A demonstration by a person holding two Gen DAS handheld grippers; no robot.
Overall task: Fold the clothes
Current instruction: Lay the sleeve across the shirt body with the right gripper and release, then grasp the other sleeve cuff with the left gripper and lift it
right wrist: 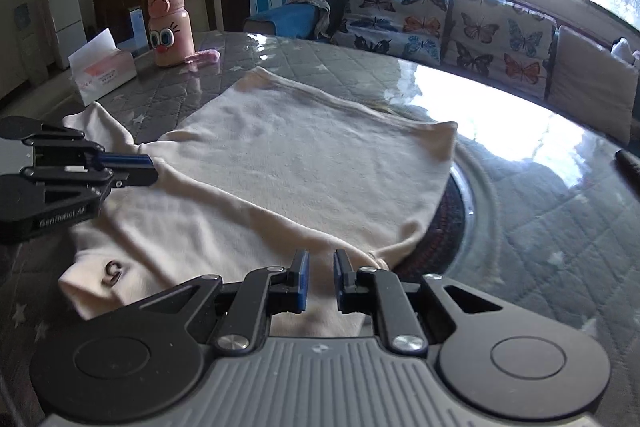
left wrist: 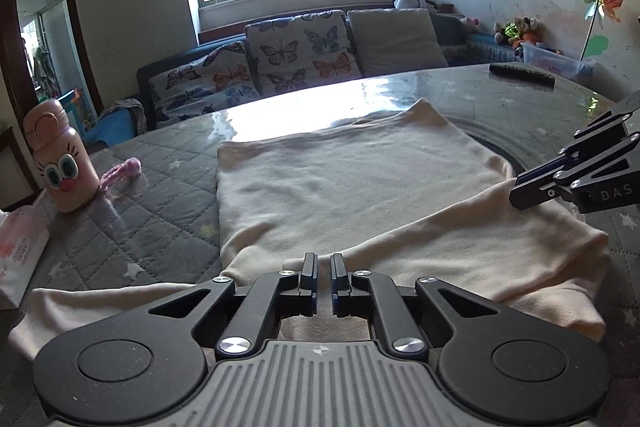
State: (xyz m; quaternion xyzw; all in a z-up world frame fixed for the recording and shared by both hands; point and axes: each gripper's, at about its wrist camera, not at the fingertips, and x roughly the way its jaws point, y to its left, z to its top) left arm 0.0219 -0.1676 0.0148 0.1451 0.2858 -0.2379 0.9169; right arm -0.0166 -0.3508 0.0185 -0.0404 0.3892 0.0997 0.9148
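Observation:
A cream garment (left wrist: 352,195) lies spread on the grey quilted table (left wrist: 132,219), its near part folded over onto the body. It also shows in the right wrist view (right wrist: 304,171). My left gripper (left wrist: 324,261) is shut on the garment's folded edge near its left end; it shows at the left of the right wrist view (right wrist: 154,169). My right gripper (right wrist: 321,259) is nearly shut, pinching the same fold at the right end; it shows at the right of the left wrist view (left wrist: 514,191).
A pink cartoon bottle (left wrist: 60,163), a pink cloth scrap (left wrist: 124,171) and a tissue box (right wrist: 102,71) stand at the table's left. A dark remote (left wrist: 522,74) lies at the far right. A round turntable (right wrist: 460,203) sits under the garment's right side. A sofa (left wrist: 304,55) stands behind.

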